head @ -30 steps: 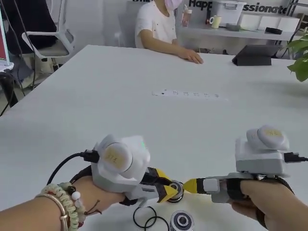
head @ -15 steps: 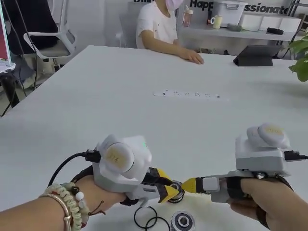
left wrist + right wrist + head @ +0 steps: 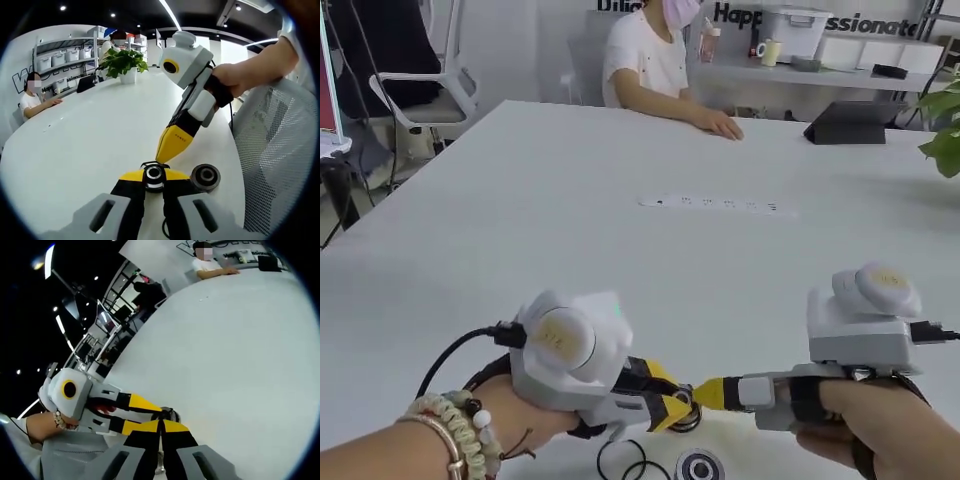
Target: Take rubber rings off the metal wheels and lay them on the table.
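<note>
As left claw (image 3: 153, 178) clamps round metal wheel (image 3: 154, 172), thin rings (image 3: 625, 461) beside.

Person (image 3: 645, 55): seated at the far side, one forearm laid forward.
Power strip (image 3: 715, 204): white, laid flat.
Office chair (image 3: 415, 90): placed far left.
Plant (image 3: 945, 125): leaves seen at right edge.
Dark case (image 3: 850, 122): propped up near the plant.
Storage box (image 3: 793, 25): kept on the back counter.

The metal wheel (image 3: 154, 175) looks shiny and smooth, the rubber rings (image 3: 632, 466) matt black, the table (image 3: 570, 250) smooth matt white.
</note>
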The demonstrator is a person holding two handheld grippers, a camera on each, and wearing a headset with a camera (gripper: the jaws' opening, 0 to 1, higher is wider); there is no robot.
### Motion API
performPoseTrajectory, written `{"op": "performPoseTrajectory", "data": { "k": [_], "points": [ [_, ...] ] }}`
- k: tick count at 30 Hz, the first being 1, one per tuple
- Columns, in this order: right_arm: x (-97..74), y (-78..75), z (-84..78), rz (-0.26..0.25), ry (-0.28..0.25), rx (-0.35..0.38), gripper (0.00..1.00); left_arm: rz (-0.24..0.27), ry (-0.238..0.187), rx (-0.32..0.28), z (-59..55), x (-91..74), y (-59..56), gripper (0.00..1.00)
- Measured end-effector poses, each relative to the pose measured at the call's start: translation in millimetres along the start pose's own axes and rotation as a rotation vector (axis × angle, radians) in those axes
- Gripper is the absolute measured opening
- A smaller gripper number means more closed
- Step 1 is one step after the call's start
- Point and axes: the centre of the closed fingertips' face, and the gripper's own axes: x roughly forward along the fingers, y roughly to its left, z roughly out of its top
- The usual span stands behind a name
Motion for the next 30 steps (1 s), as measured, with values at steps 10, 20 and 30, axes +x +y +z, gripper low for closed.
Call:
{"op": "performPoseTrajectory", "data": {
  "k": [10,20,30],
  "points": [
    [1.8,8.9,1.1,0.022,0.002,-0.025,0.00,0.002,-0.012,-0.008,0.3,0.0,0.3,0.08],
    [0.2,16.6,2.2,0.051,0.003,-0.040,0.00,0.006,-0.015,-0.008,0.3,0.0,0.2,0.08],
    [-0.1,6.3,1.6,0.003,0.008,-0.045,0.00,0.011,0.004,-0.026,0.7,0.6,0.8,0.08]
  ]
}}
